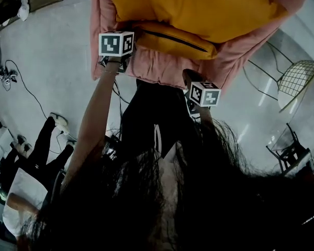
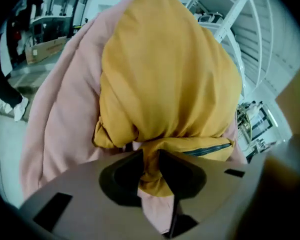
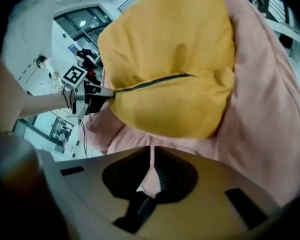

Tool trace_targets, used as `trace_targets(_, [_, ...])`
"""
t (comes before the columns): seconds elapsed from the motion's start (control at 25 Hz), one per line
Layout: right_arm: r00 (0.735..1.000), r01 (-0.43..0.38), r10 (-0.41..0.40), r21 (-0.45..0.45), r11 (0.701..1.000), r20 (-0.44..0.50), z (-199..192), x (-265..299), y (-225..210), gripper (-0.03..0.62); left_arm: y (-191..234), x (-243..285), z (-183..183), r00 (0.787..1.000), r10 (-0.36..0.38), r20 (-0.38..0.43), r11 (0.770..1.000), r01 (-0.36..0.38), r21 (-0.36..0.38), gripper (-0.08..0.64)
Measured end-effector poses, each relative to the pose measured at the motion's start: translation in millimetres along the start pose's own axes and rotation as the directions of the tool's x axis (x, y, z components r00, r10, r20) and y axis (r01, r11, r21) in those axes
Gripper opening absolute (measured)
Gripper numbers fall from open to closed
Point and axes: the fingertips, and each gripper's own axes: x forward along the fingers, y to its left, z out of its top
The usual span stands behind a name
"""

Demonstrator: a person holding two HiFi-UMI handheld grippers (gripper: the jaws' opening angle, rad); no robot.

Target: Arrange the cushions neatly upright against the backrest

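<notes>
the jaws of the left gripper were pinched narrow on a bunched corner of the mustard-yellow fabric cushion, with a fold of pink cloth caught beneath it. the jaws of the right gripper were pressed together on a thin fold of the larger pale pink fabric cushion. the yellow one lay against the pink one, both held above the grey floor, near a wire chair.

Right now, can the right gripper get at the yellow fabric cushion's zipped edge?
Probably not yet: the right gripper is shut on the pink fabric cushion. The zipped edge of the yellow fabric cushion lies just above its jaws, nothing between, so after releasing it likely could.
</notes>
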Motion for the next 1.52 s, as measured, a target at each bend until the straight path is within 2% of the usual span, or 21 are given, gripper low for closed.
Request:
trace_targets(0.12, [0.994,0.006,-0.001,-0.038,0.999,0.108,65.2,29.2,-2.2,0.038,4.7,13.8,14.4,0.999,0.044,-0.021,0.998,-0.043,0.052,0.114])
trace_targets(0.24, [0.994,0.013,-0.01,-0.031,0.999,0.106,97.6,49.6,-11.5,0.038,12.1,25.1,26.6,0.997,0.081,0.001,0.997,-0.081,0.011,0.114])
trace_targets(0.4, [0.995,-0.055,0.046,0.102,0.993,0.091,106.3,73.3,-28.8,0.037,18.1,44.4,32.3,0.992,0.123,0.009,0.992,-0.123,-0.007,0.117])
trace_targets(0.52, [0.998,-0.055,0.048,0.145,0.988,0.046,114.6,86.4,-32.1,0.037,23.6,54.1,37.1,0.99,0.144,0.009,0.99,-0.144,-0.011,0.117])
trace_targets(0.6, [0.998,-0.058,0.054,0.147,0.987,0.033,113.1,84.8,-28.4,0.037,24.4,51.4,37.3,0.992,0.128,0.008,0.992,-0.128,-0.002,0.118])
trace_targets(0.72, [0.996,-0.08,0.077,0.128,0.989,0.034,97.4,71.5,-22.6,0.037,17.3,37.1,29.5,0.998,0.06,0.018,0.998,-0.06,0.014,0.118])
trace_targets(0.84, [0.998,-0.064,0.06,0.15,0.987,0.032,83.1,58.9,-23.1,0.038,6.8,8.0,32.6,0.996,0.04,0.083,0.999,-0.043,0.03,0.163])
trace_targets(0.92, [0.999,-0.034,0.029,0.177,0.984,0.031,76.7,52.3,-25.2,0.038,3.6,-19.5,31.3,0.987,0.047,0.151,0.999,-0.048,0.001,0.179])
trace_targets(1.0, [0.999,-0.017,0.009,0.198,0.98,0.037,75.2,47.2,-24.0,0.038,-0.7,-52.7,26.9,0.976,0.023,0.215,0.999,-0.013,-0.046,0.178])
trace_targets(1.08, [0.999,-0.009,-0.001,0.21,0.978,0.047,75.6,41.7,-17.4,0.039,-2.3,-87.8,17.9,0.967,-0.008,0.256,0.998,0.023,-0.056,0.178])
trace_targets(1.28, [0.993,0.011,-0.034,0.197,0.98,0.113,75.2,9.6,24.7,0.04,17.8,-194.2,-10.4,0.946,-0.037,0.323,0.999,0.032,0.021,0.176])
trace_targets(1.4, [0.983,0.001,-0.029,0.151,0.988,0.182,83.9,-25.3,48.9,0.038,21.6,-255.2,-12.8,0.915,-0.045,0.401,0.998,0.021,0.065,0.178])
trace_targets(1.52, [0.969,-0.008,-0.009,0.066,0.998,0.245,86.4,-70.2,68.8,0.039,8.1,-297.6,-11.3,0.888,-0.068,0.455,0.992,0.01,0.129,0.176])
